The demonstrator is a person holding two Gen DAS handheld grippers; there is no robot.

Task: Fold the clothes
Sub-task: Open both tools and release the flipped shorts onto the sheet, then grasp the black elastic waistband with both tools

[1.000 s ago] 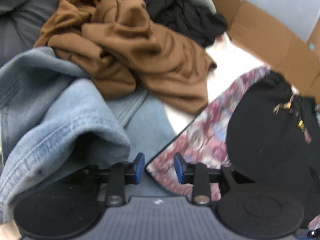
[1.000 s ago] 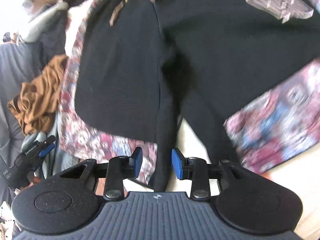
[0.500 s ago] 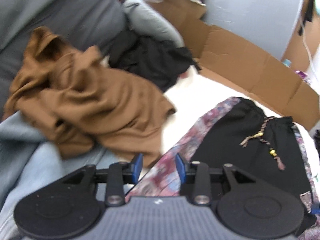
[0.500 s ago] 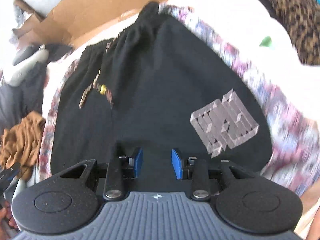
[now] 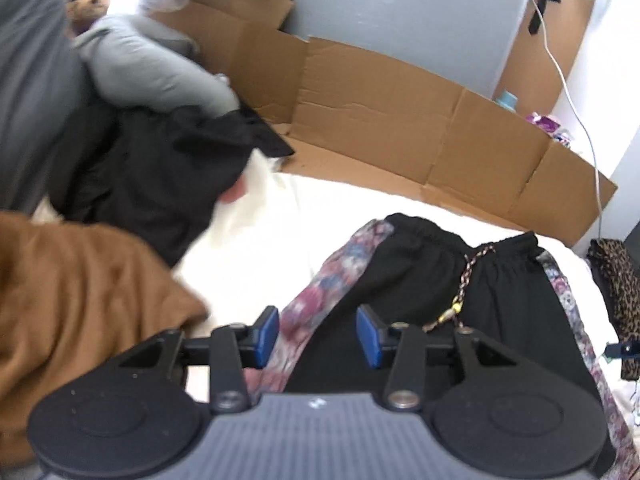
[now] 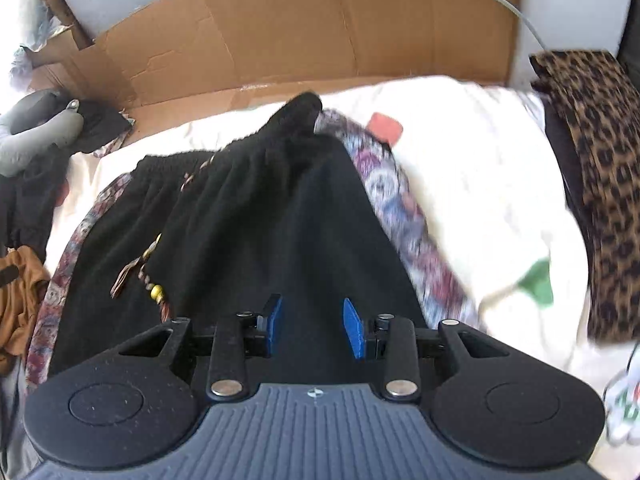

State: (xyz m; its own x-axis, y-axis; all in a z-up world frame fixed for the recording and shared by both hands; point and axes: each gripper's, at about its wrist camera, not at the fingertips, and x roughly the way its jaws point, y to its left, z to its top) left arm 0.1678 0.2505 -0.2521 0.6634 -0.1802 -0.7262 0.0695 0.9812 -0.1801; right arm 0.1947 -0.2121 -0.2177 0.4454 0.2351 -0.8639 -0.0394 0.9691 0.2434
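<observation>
The black shorts (image 6: pixel 248 216) with floral side stripes lie flat on the white bedding (image 6: pixel 480 184), waistband toward twelve o'clock, seemingly spread for folding, while the left gripper (image 5: pixel 317 336) and right gripper (image 6: pixel 312 326) hover above, jaws parted and empty.

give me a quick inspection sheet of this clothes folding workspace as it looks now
surface: white bedding, rumpled, partly covered by clothes
job's things: black pants with floral side stripes spread flat, waistband toward the cardboard, beaded drawstring lying loose on top
clutter: brown garment crumpled at left; black garment heaped behind it; grey pillow; leopard-print fabric at right
grippers: left gripper open over the left floral stripe; right gripper open over the black fabric; neither holds anything
cables: white cable hanging by the wall
surroundings: flattened cardboard standing along the far edge, grey wall behind
</observation>
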